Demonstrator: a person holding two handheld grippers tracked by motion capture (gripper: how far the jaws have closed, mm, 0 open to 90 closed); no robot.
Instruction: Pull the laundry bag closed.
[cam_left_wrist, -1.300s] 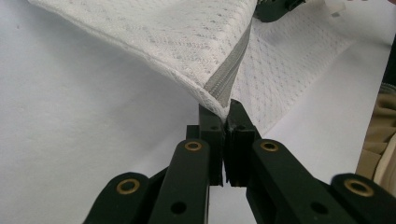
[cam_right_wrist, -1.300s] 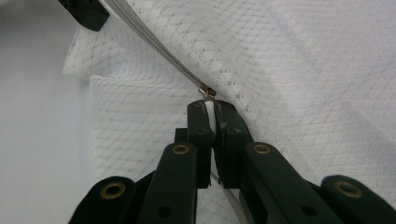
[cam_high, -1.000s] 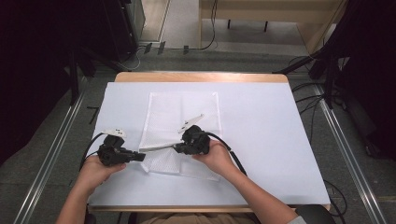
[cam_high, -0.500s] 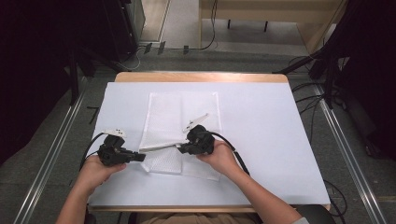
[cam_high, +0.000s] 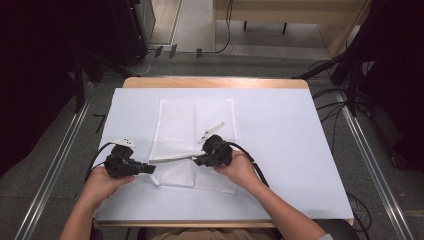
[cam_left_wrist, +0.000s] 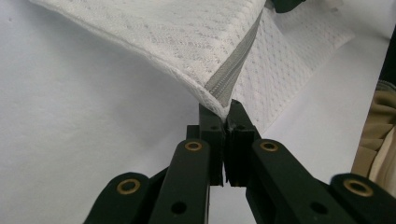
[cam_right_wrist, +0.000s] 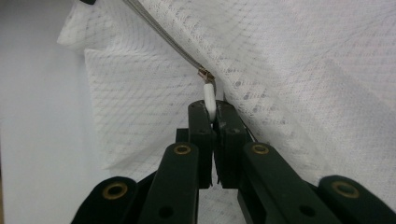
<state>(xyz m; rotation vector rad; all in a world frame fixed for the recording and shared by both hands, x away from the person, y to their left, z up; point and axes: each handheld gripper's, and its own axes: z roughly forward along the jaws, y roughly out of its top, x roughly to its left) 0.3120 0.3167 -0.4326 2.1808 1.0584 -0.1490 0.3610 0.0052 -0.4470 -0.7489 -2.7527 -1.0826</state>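
Mesh laundry bag (cam_high: 196, 131) lies mid-table. Left gripper (cam_left_wrist: 223, 112) clamps the corner at the zipper (cam_left_wrist: 233, 70) end; right gripper (cam_right_wrist: 211, 111) pinches the white pull tab (cam_right_wrist: 209, 100). Best keep the left anchored and taut, drawing the tab straight along the zipper line.

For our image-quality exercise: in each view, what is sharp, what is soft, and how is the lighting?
High view: even light, pale table cover, dark room edges. Left gripper view: mesh bag and zipper sharp, jaws near the lens softer. Right gripper view: white zipper pull crisp, mesh brightly lit.
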